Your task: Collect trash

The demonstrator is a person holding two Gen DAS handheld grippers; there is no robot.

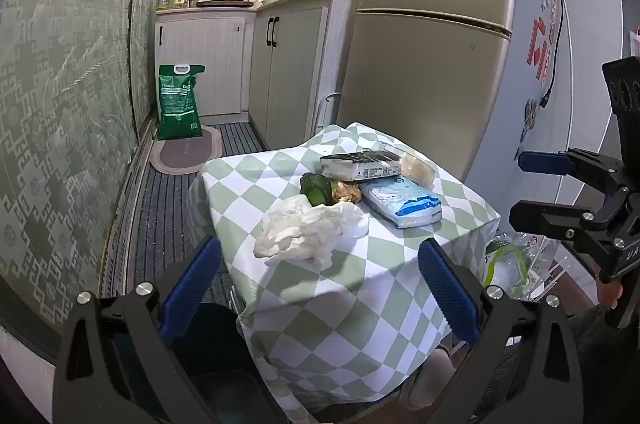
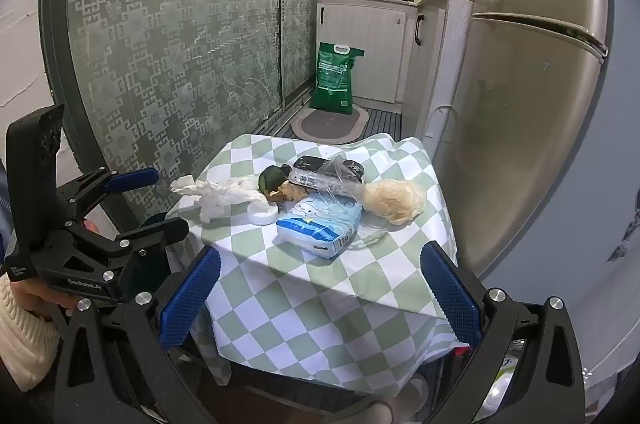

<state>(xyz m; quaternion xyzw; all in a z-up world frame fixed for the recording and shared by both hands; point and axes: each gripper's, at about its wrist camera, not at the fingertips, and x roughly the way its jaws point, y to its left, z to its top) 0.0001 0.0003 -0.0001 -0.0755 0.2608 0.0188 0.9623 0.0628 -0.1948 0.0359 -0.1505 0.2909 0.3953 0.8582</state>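
Between the blue pads of the left gripper (image 1: 320, 288) nothing is held: its jaws stand wide apart, hovering short of the bench (image 1: 360, 288), lined up on the tissue (image 1: 308, 232) at 12 o'clock, probably because that crumpled wad is the nearest piece of trash on that side. The right gripper (image 2: 320, 290) is likewise spread and empty, held back from the bench edge with the blue pack (image 2: 320, 226) straight ahead, so each hand seems to cover its own half. Further out, the trash sits bunched mid-bench, pieces touching or overlapping: a green peel (image 2: 272, 179) beside the tissue, a white cap (image 2: 262, 214) just at 6 o'clock of it, a dark wrapped packet (image 2: 324, 171) behind, and a tan lump in clear film (image 2: 396, 199) at 3 o'clock of the pack. Below the bench at 4 o'clock in the left view hangs a clear bag (image 1: 516, 260), likely the place for collecting.
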